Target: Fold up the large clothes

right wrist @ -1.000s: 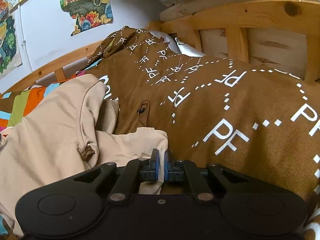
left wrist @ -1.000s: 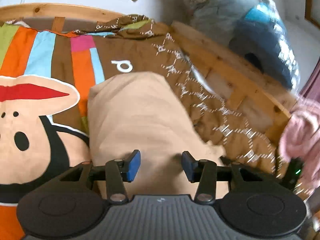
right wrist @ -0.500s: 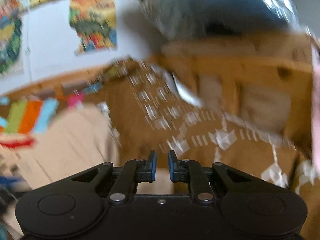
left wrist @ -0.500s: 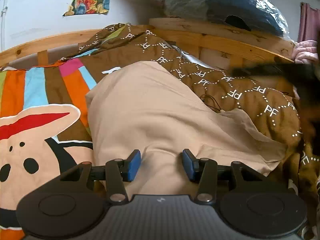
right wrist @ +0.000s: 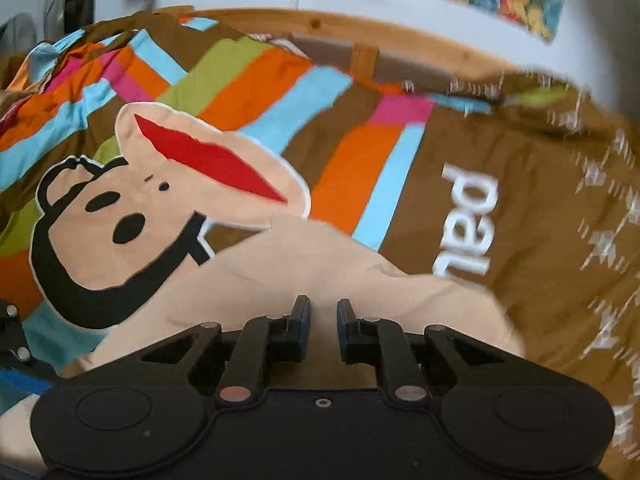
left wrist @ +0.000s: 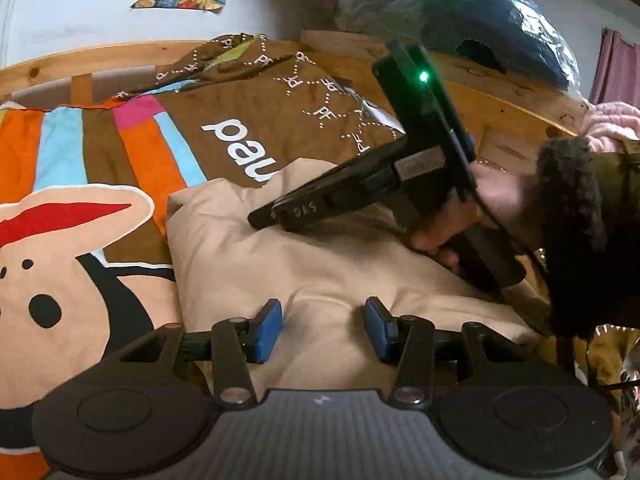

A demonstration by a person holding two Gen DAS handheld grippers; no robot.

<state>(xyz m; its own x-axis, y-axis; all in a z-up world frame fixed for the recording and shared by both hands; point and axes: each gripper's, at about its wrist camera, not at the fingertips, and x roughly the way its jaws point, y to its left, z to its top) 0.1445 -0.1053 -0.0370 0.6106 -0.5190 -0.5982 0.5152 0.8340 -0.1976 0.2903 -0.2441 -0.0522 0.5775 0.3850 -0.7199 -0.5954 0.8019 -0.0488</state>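
A beige garment (left wrist: 304, 264) lies folded on the colourful monkey-print bedspread (left wrist: 80, 240). My left gripper (left wrist: 322, 330) is open and empty, low over the garment's near edge. The right gripper's black body (left wrist: 360, 188) shows in the left wrist view, lying across the garment's far part with its tip on the cloth. In the right wrist view my right gripper (right wrist: 322, 322) is open by a narrow gap and empty above the beige garment (right wrist: 304, 272).
A wooden bed frame (left wrist: 500, 100) runs along the back and right. A plastic-wrapped bundle (left wrist: 460, 4) sits on it. The brown "PF" patterned duvet (right wrist: 560, 208) lies to the right. Posters hang on the white wall (left wrist: 80, 12).
My right gripper let go of the beige cloth, opened slightly and swung left over the garment. The garment now lies folded more compactly. My left gripper stayed open.
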